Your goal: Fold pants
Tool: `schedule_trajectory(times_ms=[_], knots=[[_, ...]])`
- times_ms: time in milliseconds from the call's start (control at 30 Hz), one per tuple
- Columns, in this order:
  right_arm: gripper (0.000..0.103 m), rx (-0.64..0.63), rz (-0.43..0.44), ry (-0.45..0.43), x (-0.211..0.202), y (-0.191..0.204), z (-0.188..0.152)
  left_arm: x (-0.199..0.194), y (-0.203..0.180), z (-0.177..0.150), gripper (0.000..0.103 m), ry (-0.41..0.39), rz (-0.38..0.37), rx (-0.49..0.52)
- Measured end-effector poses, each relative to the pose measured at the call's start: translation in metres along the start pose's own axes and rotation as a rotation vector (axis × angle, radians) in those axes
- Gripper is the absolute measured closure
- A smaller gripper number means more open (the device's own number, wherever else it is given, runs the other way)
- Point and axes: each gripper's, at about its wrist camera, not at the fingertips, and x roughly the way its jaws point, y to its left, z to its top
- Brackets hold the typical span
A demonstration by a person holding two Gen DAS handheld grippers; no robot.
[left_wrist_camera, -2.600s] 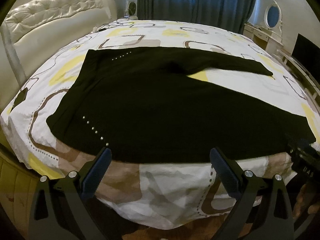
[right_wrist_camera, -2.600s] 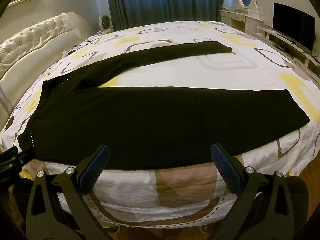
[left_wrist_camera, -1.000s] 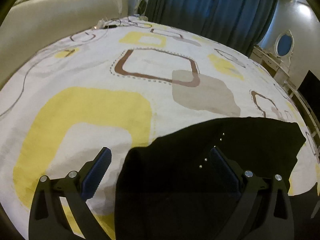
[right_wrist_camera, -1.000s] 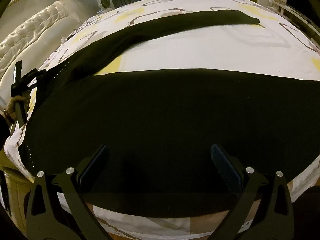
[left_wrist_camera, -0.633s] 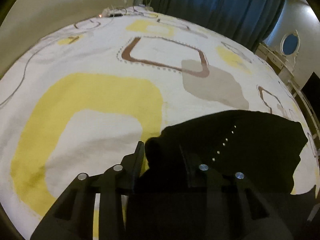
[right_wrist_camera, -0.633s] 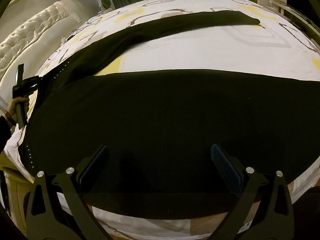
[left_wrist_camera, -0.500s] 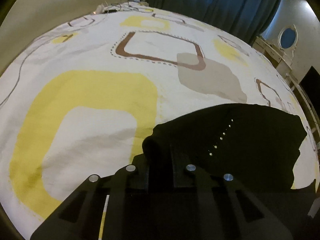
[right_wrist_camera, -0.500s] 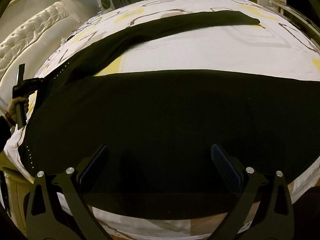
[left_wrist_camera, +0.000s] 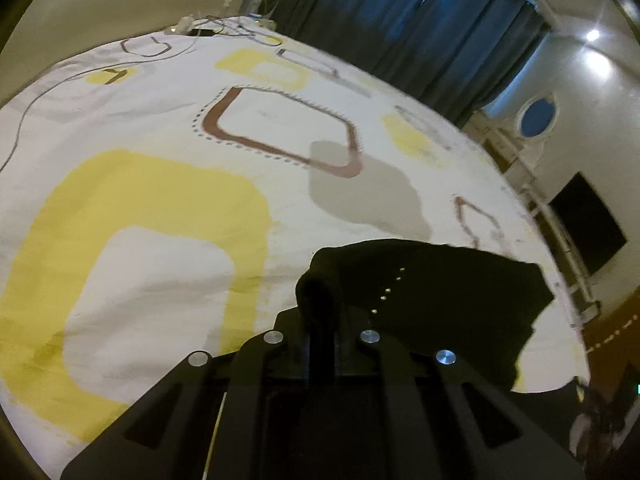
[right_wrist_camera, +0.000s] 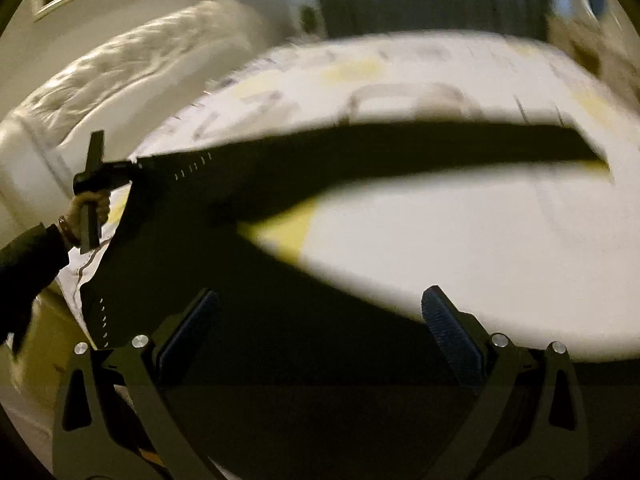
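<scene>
The left gripper (left_wrist_camera: 320, 312) is clamped on the waist corner of the black pants (left_wrist_camera: 440, 292), low centre of its frame — a hold for lifting that edge over. The right gripper (right_wrist_camera: 320, 328) stands wide and empty above the pants spread on the bed (right_wrist_camera: 460, 248).

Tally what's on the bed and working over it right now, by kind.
Pants: 1, black, a waist corner pinched by the left gripper.
Grippers: 2; the right gripper is open.
Bedspread: 1.
Total: 4.
</scene>
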Motion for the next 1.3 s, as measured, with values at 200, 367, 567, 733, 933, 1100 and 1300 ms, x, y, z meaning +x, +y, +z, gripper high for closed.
schedule_trajectory(times_ms=[200, 367, 567, 733, 933, 1100, 1300], knots=[[0.002, -0.292, 0.074, 0.014, 0.072, -0.034, 0.097, -0.008, -0.003, 0.0, 0.096, -0.019, -0.089, -0.009], [0.023, -0.256, 0.102, 0.17, 0.167, -0.072, 0.167, 0.002, -0.005, 0.001, 0.096, 0.006, -0.056, 0.011], [0.027, -0.381, 0.038, 0.337, 0.24, -0.076, 0.179, 0.02, 0.0, 0.003, 0.096, 0.05, 0.0, 0.034], [0.031, -0.383, 0.024, 0.414, 0.274, -0.089, 0.178, 0.027, 0.009, 0.004, 0.096, 0.058, 0.001, 0.022], [0.033, -0.346, 0.021, 0.486, 0.301, -0.099, 0.177, 0.046, 0.02, 0.005, 0.095, 0.099, 0.028, -0.015], [0.074, -0.383, 0.059, 0.493, 0.293, -0.09, 0.172, 0.061, 0.029, 0.008, 0.095, 0.127, 0.06, -0.071], [0.094, -0.505, -0.024, 0.395, 0.256, -0.069, 0.169, 0.047, 0.027, 0.007, 0.094, 0.082, 0.046, -0.077]])
